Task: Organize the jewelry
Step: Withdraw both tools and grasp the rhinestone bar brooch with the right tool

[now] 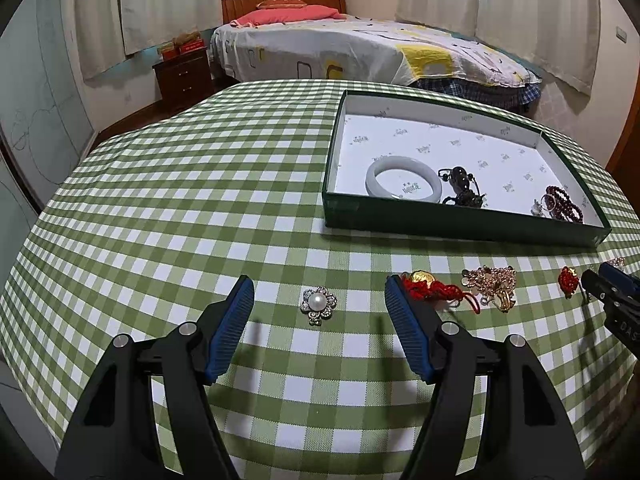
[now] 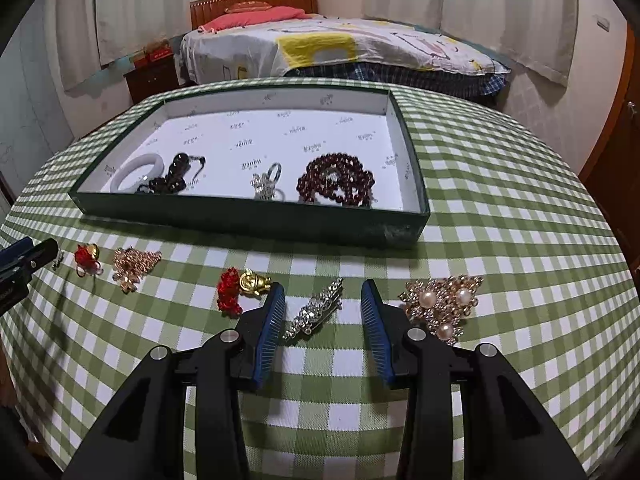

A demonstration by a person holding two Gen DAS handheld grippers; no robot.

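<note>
Gingham cloth (image 1: 200, 200) in green and white covers the table, and on it sits a shallow dark green box (image 2: 248, 220) whose white lining is dotted with a small repeated logo, too fine to read. Inside the box lie a pale bangle (image 1: 404, 178), a dark beaded piece (image 1: 460, 186) just beside it, a coil of deep red beads (image 2: 336, 180) and a small silver ring piece (image 2: 266, 184).

On the cloth in front of the box, loose jewelry lies in a row: a pearl cluster brooch (image 2: 444, 304), a gold filigree piece (image 2: 134, 266), a red knot with a gold charm (image 2: 240, 286), a smaller red charm (image 2: 86, 260), a rhinestone bar brooch (image 2: 316, 312) and a pearl flower brooch (image 1: 319, 305).

Left gripper (image 1: 320, 304) is spread wide, with the pearl flower brooch between its blue pads, untouched. Right gripper (image 2: 323, 304) stands partly spread around the rhinestone bar brooch, pads clear of it; its black body carries pale letters, cut off at the edge of the left view.
</note>
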